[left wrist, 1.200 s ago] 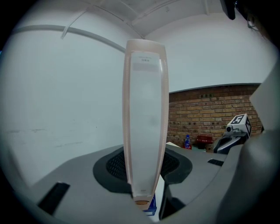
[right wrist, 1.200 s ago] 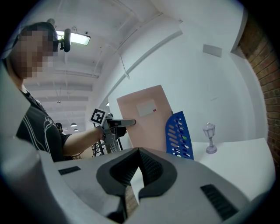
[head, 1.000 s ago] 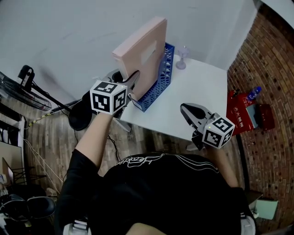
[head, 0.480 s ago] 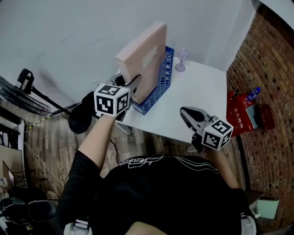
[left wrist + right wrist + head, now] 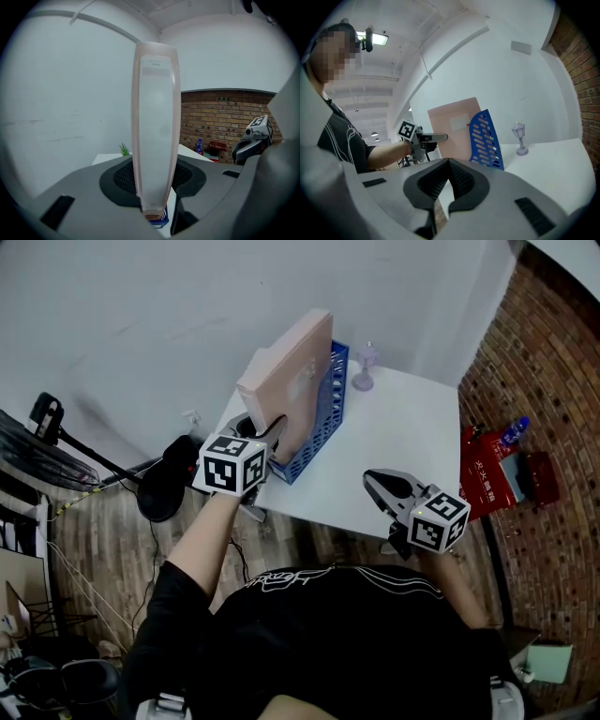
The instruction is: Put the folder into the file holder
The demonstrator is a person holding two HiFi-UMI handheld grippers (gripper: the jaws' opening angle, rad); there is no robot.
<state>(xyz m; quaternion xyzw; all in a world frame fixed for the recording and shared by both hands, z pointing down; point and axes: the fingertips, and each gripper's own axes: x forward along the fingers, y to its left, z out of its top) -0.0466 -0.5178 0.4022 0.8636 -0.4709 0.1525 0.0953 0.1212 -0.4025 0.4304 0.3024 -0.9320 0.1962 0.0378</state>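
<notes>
A tall pink folder stands upright against the left side of the blue perforated file holder on the white table. Its lower end sits low at the holder; whether it is fully inside I cannot tell. My left gripper is shut on the folder's near edge, and the folder rises straight up between the jaws of the left gripper. The right gripper hovers over the table's front edge, shut and empty. In the right gripper view the holder covers part of the folder.
A small lilac lamp ornament stands on the table just behind the holder. On the floor lie red items and a blue bottle at the right, by a brick wall. A black round stool sits left of the table.
The left gripper has carried the folder lower, so less of it stands above the file holder's rim. The right gripper has barely shifted.
</notes>
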